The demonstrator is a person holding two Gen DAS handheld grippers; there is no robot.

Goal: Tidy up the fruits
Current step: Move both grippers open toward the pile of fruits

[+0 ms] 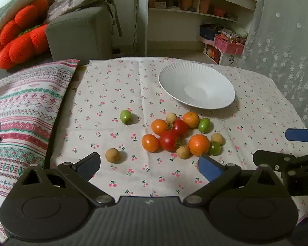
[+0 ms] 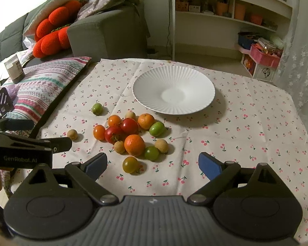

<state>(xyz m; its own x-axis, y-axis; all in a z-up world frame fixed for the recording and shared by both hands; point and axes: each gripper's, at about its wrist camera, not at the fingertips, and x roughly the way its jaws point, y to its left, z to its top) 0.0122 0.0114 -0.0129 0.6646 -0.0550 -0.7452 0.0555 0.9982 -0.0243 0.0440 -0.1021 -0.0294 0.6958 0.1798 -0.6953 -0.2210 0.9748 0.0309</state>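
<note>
A pile of small fruits lies on the cherry-print tablecloth point(image 1: 113, 86): red tomatoes point(image 1: 169, 140), orange tomatoes point(image 1: 150, 142), tangerines point(image 1: 199, 144), green fruits point(image 1: 204, 125) and tan round ones point(image 1: 112, 155). One green fruit point(image 1: 125, 116) lies apart to the left. An empty white ribbed plate point(image 1: 211, 102) stands behind the pile; it also shows in the right wrist view point(image 2: 149, 100). My left gripper point(image 1: 149, 165) is open and empty, just in front of the pile. My right gripper point(image 2: 153, 164) is open and empty, with a yellow-orange tomato point(image 2: 130, 164) just ahead of its jaws.
A striped cushion point(image 1: 24, 110) lies along the table's left side, with a small jar point(image 2: 14, 68) beyond it. A grey sofa point(image 1: 78, 32) with a red cushion point(image 1: 20, 41) and white shelves point(image 1: 195, 10) stand behind the table. A curtain point(image 1: 287, 51) hangs on the right.
</note>
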